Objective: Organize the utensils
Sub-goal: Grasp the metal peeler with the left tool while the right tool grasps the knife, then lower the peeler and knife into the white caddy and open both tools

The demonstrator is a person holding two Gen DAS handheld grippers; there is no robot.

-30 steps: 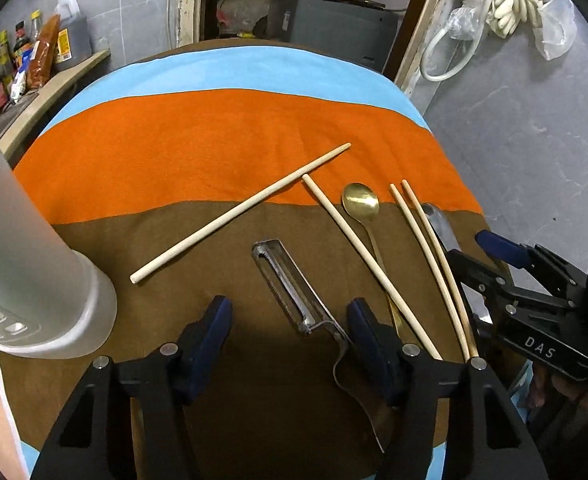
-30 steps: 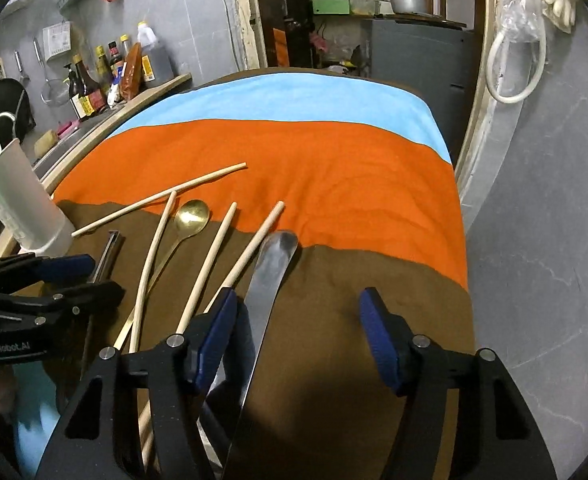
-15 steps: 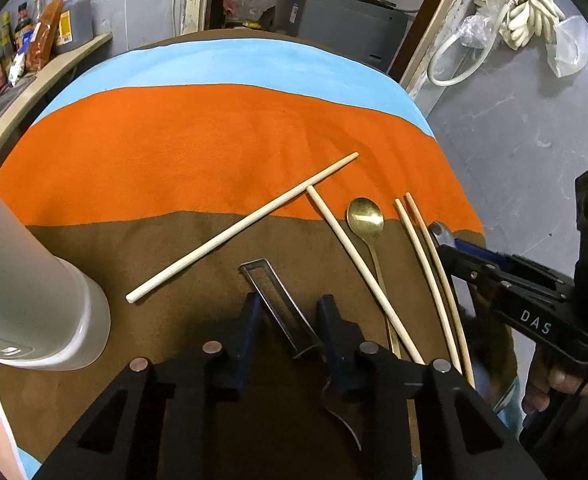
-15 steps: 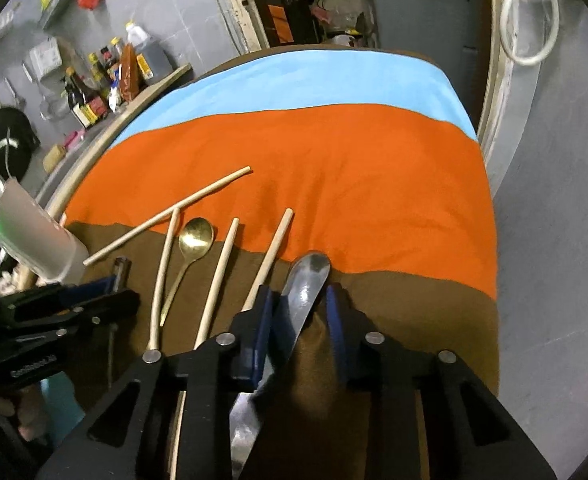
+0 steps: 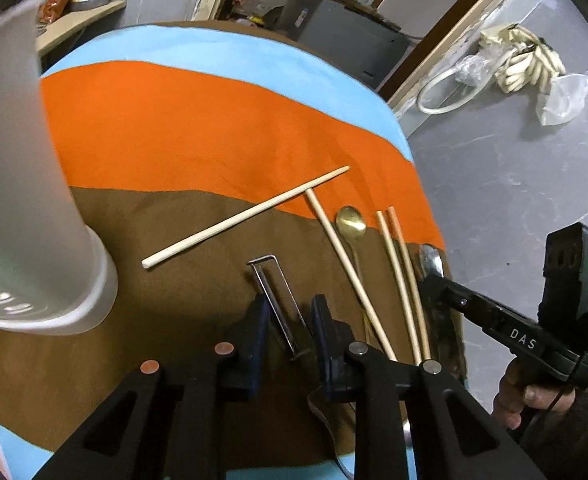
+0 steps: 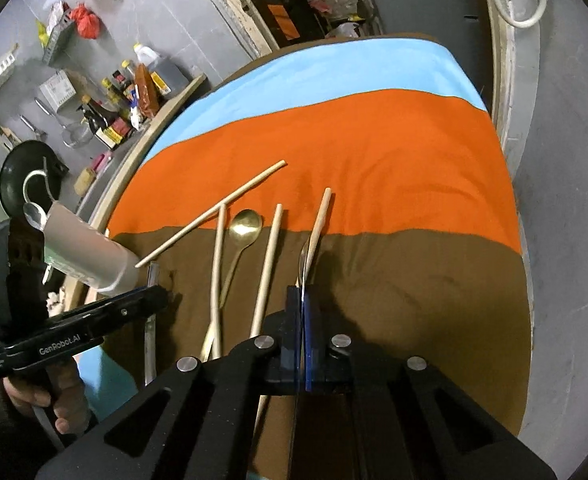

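My left gripper [image 5: 288,330] is shut on the metal peeler [image 5: 272,286], which lies on the brown band of the cloth. My right gripper [image 6: 303,320] is shut on a silver butter knife [image 6: 303,264], seen edge-on; its tip also shows in the left wrist view [image 5: 430,258]. Several wooden chopsticks [image 5: 250,216] and a gold spoon [image 5: 350,220] lie between the two tools. A tall white utensil holder [image 5: 22,200] stands at the left; in the right wrist view [image 6: 86,252] a spoon sticks out of it.
The table carries a striped blue, orange and brown cloth [image 5: 198,128]. Its right edge drops to a grey floor [image 5: 514,168]. A shelf with bottles [image 6: 134,92] runs along the far left. The left gripper's body [image 6: 74,328] shows in the right wrist view.
Both grippers closed: the left on the peeler, the right on the knife. The knife has turned on edge. Both cameras have tilted.
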